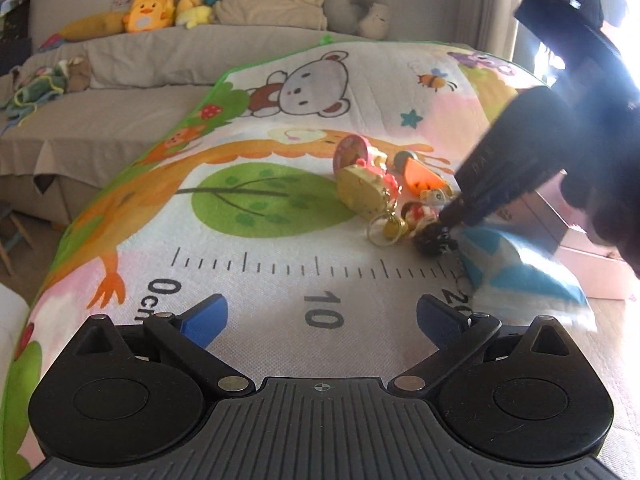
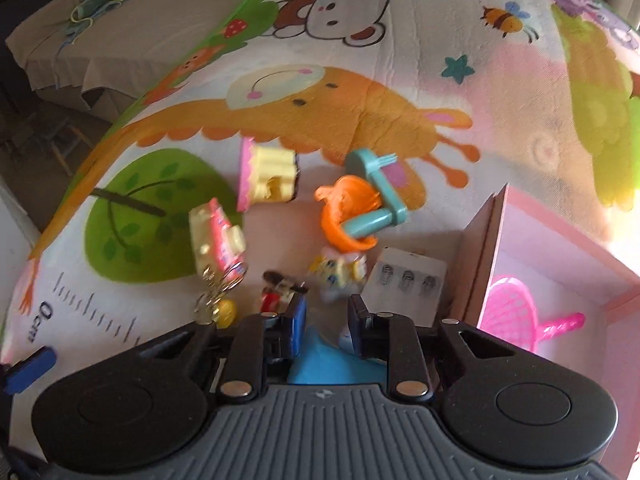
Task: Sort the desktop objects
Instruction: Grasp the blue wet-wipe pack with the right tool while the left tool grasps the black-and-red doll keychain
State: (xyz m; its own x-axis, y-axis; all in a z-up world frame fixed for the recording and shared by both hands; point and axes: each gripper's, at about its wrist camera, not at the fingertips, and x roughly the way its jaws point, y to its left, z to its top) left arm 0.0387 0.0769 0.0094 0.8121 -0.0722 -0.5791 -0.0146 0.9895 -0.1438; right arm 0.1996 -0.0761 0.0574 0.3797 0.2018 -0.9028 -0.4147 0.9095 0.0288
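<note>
A pile of small toys lies on the cartoon play mat [image 1: 280, 240]: a yellow keychain toy [image 1: 362, 190], a pink round toy [image 1: 352, 152], an orange and teal toy [image 2: 356, 208], a small red figure [image 2: 272, 300] and a yellow-blue figure [image 2: 340, 270]. My left gripper [image 1: 322, 316] is open and empty, low over the mat's ruler marks, short of the pile. My right gripper [image 2: 324, 320] is narrowed on a blue and white packet [image 2: 320, 364] and holds it just above the mat beside the pile. The packet also shows in the left wrist view [image 1: 516, 272].
A pink open box [image 2: 560, 288] at the right holds a pink net scoop [image 2: 516, 316]. A white card with three springs [image 2: 408, 280] lies by the box wall. A grey sofa with plush toys [image 1: 160, 12] stands beyond the mat.
</note>
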